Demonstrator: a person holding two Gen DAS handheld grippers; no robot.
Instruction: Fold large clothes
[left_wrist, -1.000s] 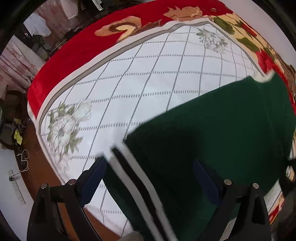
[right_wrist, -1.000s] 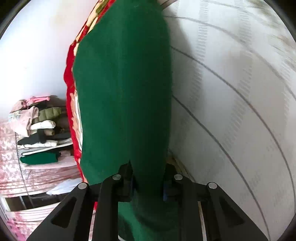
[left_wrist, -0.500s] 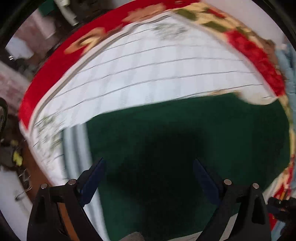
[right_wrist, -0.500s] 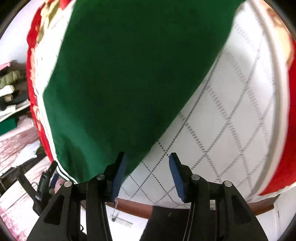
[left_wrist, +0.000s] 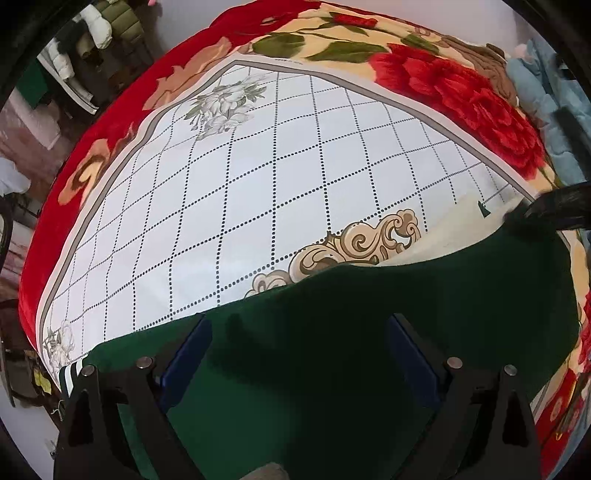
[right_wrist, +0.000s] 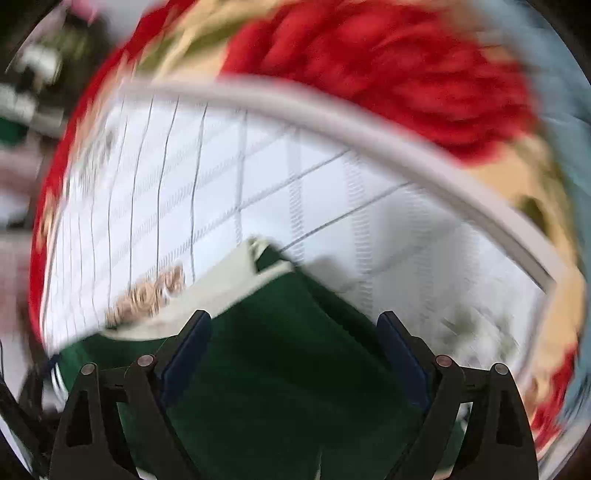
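A dark green garment (left_wrist: 388, 325) with a cream lining lies folded on the white checked bed cover (left_wrist: 277, 166), filling the lower half of the left wrist view. My left gripper (left_wrist: 299, 347) hovers over it, open, its blue pads wide apart with only flat cloth below. In the blurred right wrist view the green garment (right_wrist: 288, 350) shows a cream edge near its corner. My right gripper (right_wrist: 295, 343) is above that end, its jaws opening, and the pads do not press on the cloth. A striped cuff (left_wrist: 70, 373) peeks out at the left.
A red floral blanket (left_wrist: 461, 96) borders the checked cover. Light blue cloth (left_wrist: 546, 96) lies at the far right. Stacked clothes (left_wrist: 92, 29) stand beyond the bed at upper left. A dark object (left_wrist: 554, 210) reaches in at the garment's right edge.
The right gripper let go of the green garment and opened wide while swinging round. The left gripper stayed open and slid across the garment, which now lies folded flat.
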